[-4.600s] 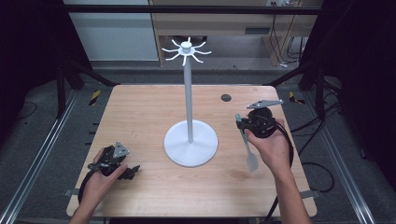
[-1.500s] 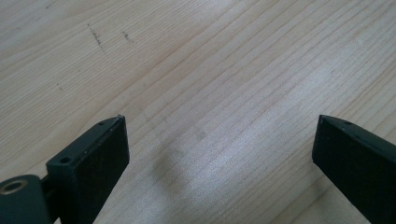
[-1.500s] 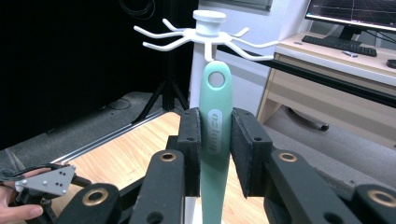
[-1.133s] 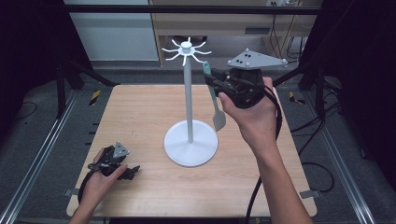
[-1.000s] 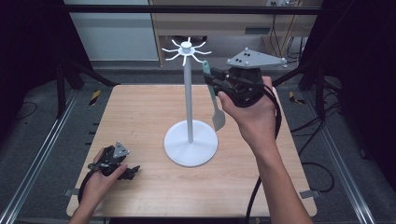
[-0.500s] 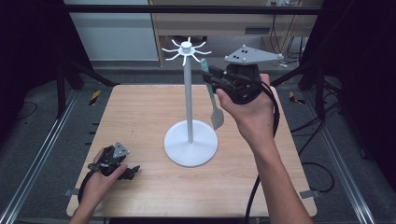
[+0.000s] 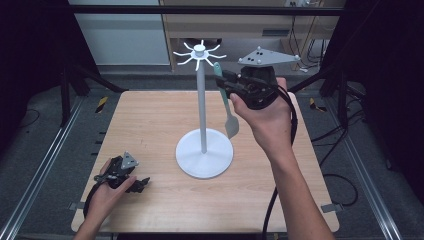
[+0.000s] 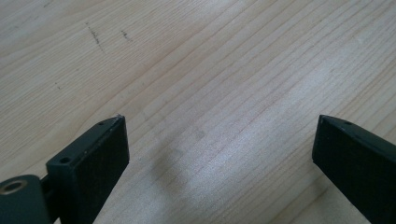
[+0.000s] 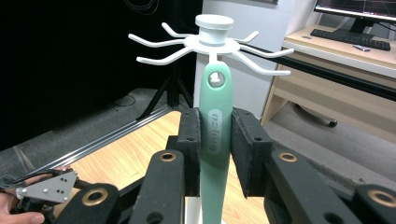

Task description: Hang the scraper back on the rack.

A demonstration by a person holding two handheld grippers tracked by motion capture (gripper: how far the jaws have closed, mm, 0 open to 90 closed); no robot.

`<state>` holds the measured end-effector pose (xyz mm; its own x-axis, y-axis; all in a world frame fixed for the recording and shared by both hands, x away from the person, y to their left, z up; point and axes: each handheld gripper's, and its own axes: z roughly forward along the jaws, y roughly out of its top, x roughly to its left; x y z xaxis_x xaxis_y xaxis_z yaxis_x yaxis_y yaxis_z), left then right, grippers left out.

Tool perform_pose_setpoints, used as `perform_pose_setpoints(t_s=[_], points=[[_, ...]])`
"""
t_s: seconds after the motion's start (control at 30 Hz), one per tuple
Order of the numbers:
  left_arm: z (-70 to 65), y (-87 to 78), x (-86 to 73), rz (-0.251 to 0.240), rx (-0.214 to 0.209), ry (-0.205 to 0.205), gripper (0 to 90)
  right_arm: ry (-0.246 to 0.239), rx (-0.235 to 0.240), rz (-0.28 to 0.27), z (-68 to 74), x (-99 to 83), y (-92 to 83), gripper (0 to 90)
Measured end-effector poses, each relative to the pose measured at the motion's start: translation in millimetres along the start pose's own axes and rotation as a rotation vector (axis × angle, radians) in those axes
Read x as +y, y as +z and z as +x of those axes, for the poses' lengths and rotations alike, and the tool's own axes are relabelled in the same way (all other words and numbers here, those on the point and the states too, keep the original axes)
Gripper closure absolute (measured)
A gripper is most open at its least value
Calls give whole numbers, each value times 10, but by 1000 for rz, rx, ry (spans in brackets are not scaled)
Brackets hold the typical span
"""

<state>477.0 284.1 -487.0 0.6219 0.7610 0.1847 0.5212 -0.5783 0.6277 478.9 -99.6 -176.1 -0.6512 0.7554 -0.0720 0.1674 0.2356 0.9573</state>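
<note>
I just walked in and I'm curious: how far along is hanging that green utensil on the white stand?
Done: the green spatula is lifted, clamped in the right gripper. In hand: its handle hole sits level with the white stand's hooks. Left: slipping it onto a hook and letting go. The left gripper rests open on the table.

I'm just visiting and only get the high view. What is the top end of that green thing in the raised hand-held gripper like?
Observer: It is a spatula. The right gripper view shows a hole through the top of its handle.
Operator: Is it near a hook?
Observer: Yes. One hook of the stand lines up with the hole; I cannot tell whether it passes through.
Operator: How is it gripped?
Observer: The right hand-held gripper presses both pads flat against the handle's sides.
Operator: And the other one?
Observer: The left hand-held gripper has its jaws wide apart over the bare table.
</note>
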Motion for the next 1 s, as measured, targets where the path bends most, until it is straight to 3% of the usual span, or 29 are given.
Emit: perform_pose_setpoints(t_s=[1.0], points=[[0,0,0,0,0,0,36,2,0,19,3,-9,103,741]])
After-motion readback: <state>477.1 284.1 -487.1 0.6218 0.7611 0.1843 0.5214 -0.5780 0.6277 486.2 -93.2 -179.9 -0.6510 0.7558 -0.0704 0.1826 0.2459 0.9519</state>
